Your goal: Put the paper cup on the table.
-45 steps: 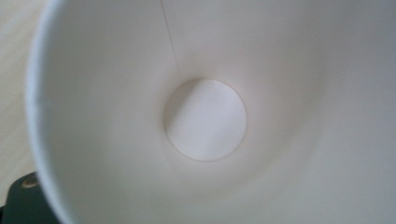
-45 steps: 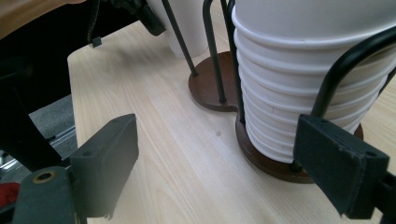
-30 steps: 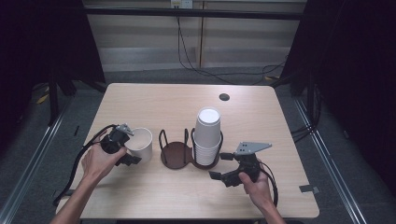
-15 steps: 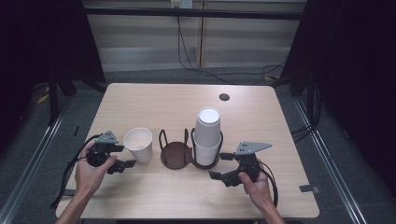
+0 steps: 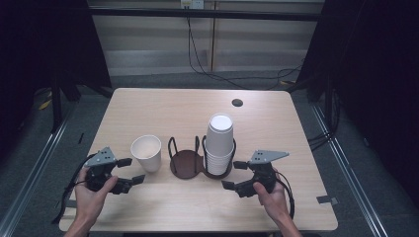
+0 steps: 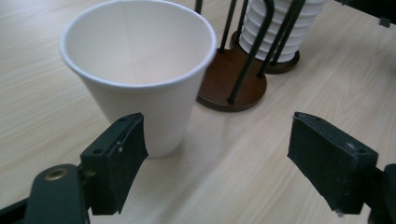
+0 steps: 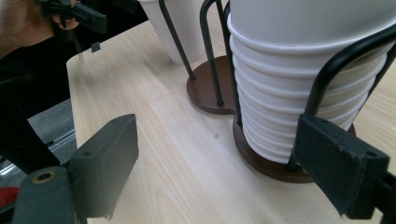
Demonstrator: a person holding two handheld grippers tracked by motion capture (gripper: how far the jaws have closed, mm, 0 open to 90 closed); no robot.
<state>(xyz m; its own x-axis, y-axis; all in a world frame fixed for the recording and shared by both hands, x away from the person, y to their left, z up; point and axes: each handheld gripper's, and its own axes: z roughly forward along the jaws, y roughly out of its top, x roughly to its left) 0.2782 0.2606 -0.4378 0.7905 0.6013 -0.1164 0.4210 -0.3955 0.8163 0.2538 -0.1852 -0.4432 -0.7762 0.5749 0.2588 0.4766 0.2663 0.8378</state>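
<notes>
From above, the pale wooden bench (image 5: pixel 163 106) carried a single white paper cup (image 5: pixel 146 152) standing upright just left of a brown two-ring holder (image 5: pixel 187 163), whose right ring held an inverted stack of cups (image 5: pixel 219 143); the left gripper view added the single cup's bare inside. The left tongs (image 5: pixel 129 170) were spread wide just left of that cup, not touching it. The right tongs (image 5: pixel 233 175) gaped too, released, just right of the stack, gripping nothing.
</notes>
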